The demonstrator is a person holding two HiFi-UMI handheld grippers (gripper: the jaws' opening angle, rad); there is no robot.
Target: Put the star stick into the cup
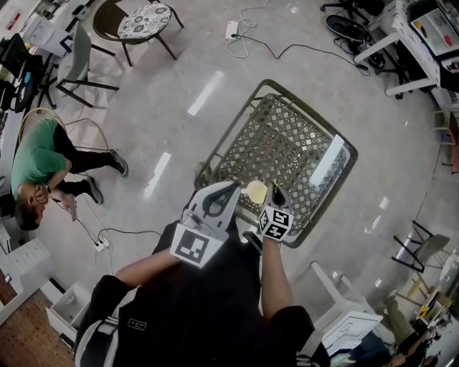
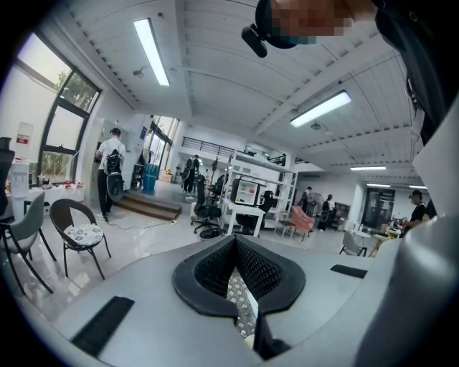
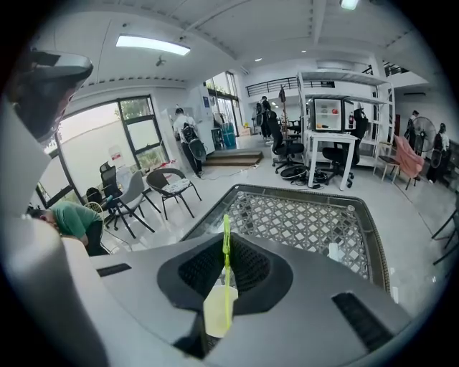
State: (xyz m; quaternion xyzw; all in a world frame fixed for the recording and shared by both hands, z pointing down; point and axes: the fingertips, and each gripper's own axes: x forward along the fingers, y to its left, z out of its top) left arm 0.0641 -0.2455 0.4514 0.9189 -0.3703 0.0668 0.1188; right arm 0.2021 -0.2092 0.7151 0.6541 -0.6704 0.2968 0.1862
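Note:
A pale yellow cup (image 1: 254, 191) stands near the front edge of a lattice-topped metal table (image 1: 287, 136), between my two grippers. My right gripper (image 1: 276, 192) is just right of the cup. In the right gripper view its jaws (image 3: 226, 244) are closed on a thin yellow-green star stick (image 3: 226, 233). The stick's lower end overlaps the cup (image 3: 215, 315); whether it is inside I cannot tell. My left gripper (image 1: 231, 188) sits just left of the cup with its tips together and nothing held. Its own view (image 2: 235, 240) shows only the lattice through the slit behind the tips.
A white strip (image 1: 326, 161) lies on the table's right side. A person in a green shirt (image 1: 39, 161) crouches on the floor at the left, beside a power strip with cables (image 1: 100, 244). Chairs (image 1: 143, 21) stand at the back left, desks (image 1: 401, 43) at the back right.

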